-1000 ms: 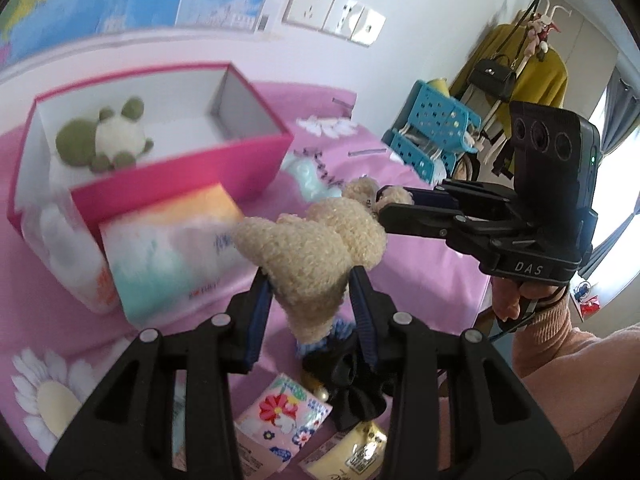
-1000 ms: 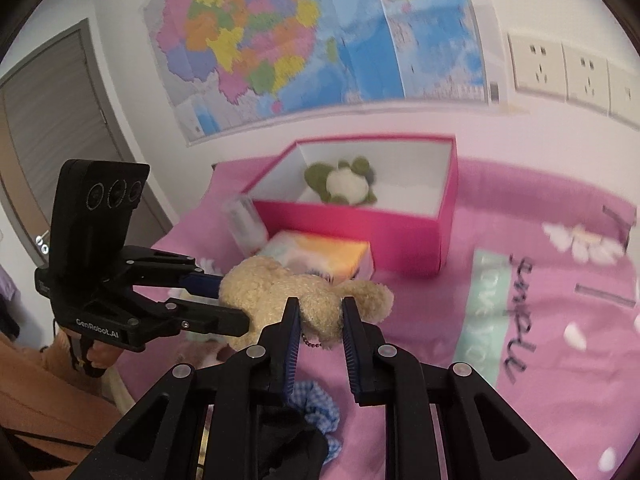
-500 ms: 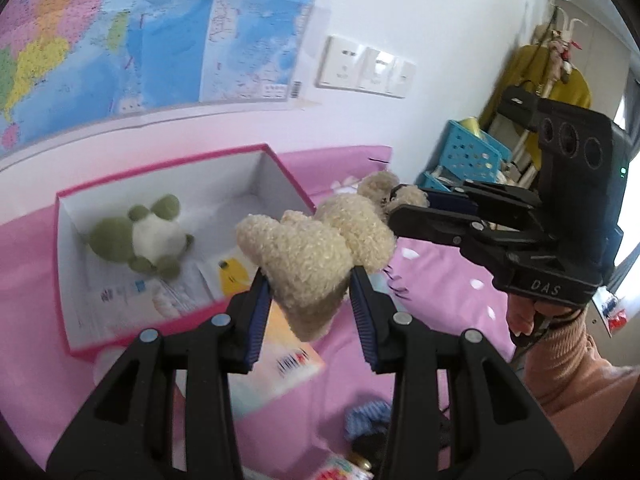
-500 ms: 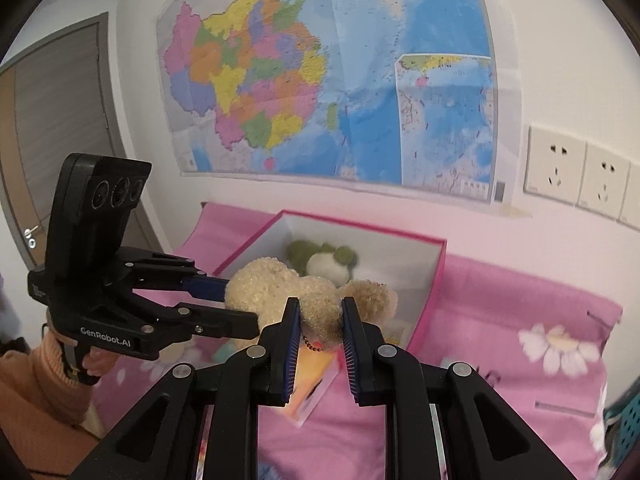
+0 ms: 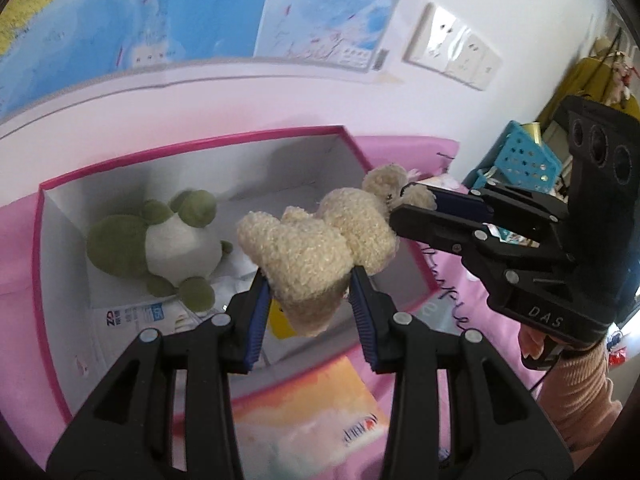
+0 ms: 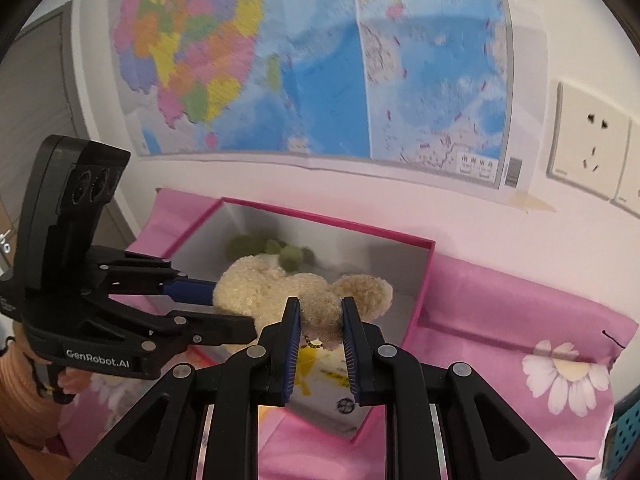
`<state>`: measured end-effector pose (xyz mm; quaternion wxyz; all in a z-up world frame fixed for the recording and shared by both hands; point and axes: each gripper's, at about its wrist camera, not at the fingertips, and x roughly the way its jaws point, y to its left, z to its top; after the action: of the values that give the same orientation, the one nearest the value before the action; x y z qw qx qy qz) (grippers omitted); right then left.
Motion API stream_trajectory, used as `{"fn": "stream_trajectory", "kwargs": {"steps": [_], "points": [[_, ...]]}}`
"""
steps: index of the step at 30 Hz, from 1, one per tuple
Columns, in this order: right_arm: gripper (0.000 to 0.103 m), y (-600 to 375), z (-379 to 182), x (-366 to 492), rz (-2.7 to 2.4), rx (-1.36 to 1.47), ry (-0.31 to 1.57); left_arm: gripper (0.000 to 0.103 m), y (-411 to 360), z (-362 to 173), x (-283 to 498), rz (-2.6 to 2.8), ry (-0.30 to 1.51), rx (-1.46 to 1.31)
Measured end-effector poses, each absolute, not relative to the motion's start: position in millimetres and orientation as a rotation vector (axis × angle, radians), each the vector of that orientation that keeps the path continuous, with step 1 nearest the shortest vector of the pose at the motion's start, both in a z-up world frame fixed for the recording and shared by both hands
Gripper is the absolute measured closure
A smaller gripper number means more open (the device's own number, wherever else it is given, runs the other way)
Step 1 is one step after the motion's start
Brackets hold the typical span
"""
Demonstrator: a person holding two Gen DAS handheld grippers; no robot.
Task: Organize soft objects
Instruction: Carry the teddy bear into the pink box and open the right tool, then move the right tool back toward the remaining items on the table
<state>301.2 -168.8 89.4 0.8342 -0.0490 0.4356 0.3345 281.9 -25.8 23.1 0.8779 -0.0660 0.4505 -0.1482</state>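
A beige plush bear [image 5: 316, 248] hangs in the air over the open pink box [image 5: 192, 148]. My left gripper [image 5: 310, 280] is shut on its body. My right gripper [image 6: 320, 310] is shut on its head end [image 6: 320, 308]; that gripper shows at the right of the left wrist view [image 5: 420, 210], and the left one at the left of the right wrist view [image 6: 236, 308]. A green and white plush frog [image 5: 160, 244] lies inside the box, half hidden behind the bear in the right wrist view [image 6: 272, 248].
Printed packets [image 5: 132, 314] lie on the box floor. A tissue pack [image 5: 316, 412] lies in front of the box on the pink flowered sheet [image 6: 520, 320]. A wall map [image 6: 320, 60] and sockets [image 6: 588, 148] are behind. A blue basket [image 5: 520, 160] stands at the right.
Both grippers have carried the bear up and forward, from above the tissue pack to over the open box. Both kept their hold.
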Motion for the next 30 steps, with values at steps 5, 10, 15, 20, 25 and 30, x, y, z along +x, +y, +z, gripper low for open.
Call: {"fn": "stream_trajectory", "kwargs": {"steps": [5, 10, 15, 20, 25, 30], "points": [[0.083, -162.0, 72.2, 316.7, 0.678, -0.127, 0.950, 0.061, -28.5, 11.3, 301.9, -0.272, 0.987, -0.129], [0.082, -153.6, 57.4, 331.3, 0.631, -0.175, 0.960, 0.061, -35.5, 7.2, 315.6, -0.215, 1.013, -0.096], [0.077, -155.1, 50.4, 332.3, 0.572, -0.200, 0.954, 0.060, -37.3, 8.0, 315.3, -0.209, 1.015, -0.095], [0.075, -163.4, 55.1, 322.8, 0.560, -0.195, 0.945, 0.054, -38.5, 9.4, 314.7, -0.214, 1.010, -0.100], [0.072, -164.1, 57.2, 320.5, 0.564, -0.190, 0.950, 0.054, -41.3, 13.9, 312.5, -0.221, 0.992, -0.102], [0.072, -161.2, 54.7, 317.5, 0.572, -0.204, 0.960, 0.054, -37.4, 20.8, 297.7, -0.238, 0.957, -0.101]]}}
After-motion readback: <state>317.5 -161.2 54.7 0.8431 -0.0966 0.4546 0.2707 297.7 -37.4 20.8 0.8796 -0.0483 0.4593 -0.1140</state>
